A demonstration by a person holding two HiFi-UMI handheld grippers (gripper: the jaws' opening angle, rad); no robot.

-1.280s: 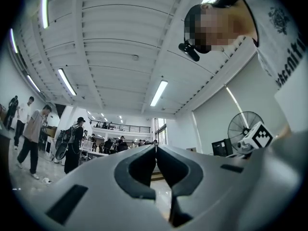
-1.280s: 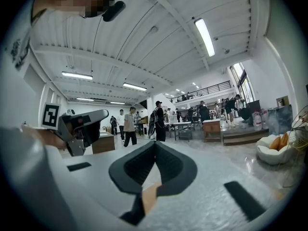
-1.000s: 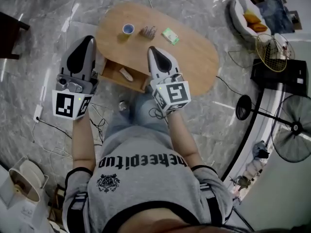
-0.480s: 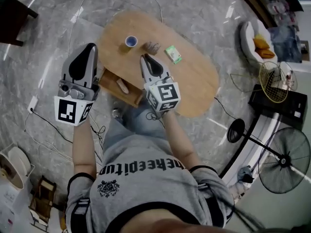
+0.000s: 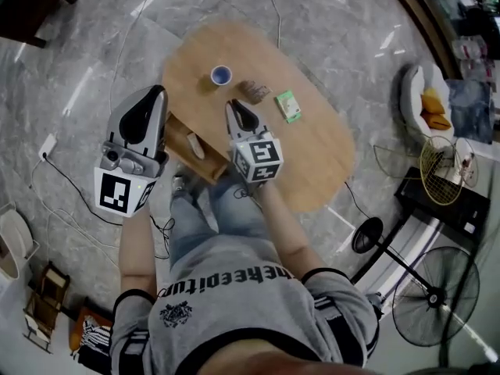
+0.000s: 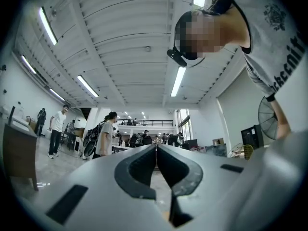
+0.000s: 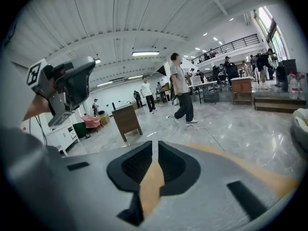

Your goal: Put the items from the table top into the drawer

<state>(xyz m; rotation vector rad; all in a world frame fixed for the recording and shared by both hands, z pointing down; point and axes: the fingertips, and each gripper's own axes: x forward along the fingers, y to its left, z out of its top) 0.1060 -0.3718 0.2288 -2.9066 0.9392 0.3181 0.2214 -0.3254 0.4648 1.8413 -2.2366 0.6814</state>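
On the oval wooden table (image 5: 312,151) stand a blue cup (image 5: 221,75), a small brown item (image 5: 253,91) and a green box (image 5: 287,105). An open drawer (image 5: 176,134) juts from the table's left side, with a pale item (image 5: 195,144) lying in it. My right gripper (image 5: 231,104) (image 7: 155,142) hangs over the table's near edge, between the drawer and the brown item; its jaws stand a narrow slit apart and hold nothing. My left gripper (image 5: 158,91) (image 6: 155,146) floats left of the drawer over the floor, shut and empty, pointing slightly upward into the hall.
Grey marble floor with cables (image 5: 70,186) surrounds the table. A floor fan (image 5: 433,291) and a black stand (image 5: 367,237) are at the right. People walk in the hall and a dark wooden cabinet (image 7: 126,120) stands beyond the table.
Both grippers have sunk away from the head camera. The right one dropped more, toward the table's near edge beside the drawer. The view has shifted, with the table now further up and left.
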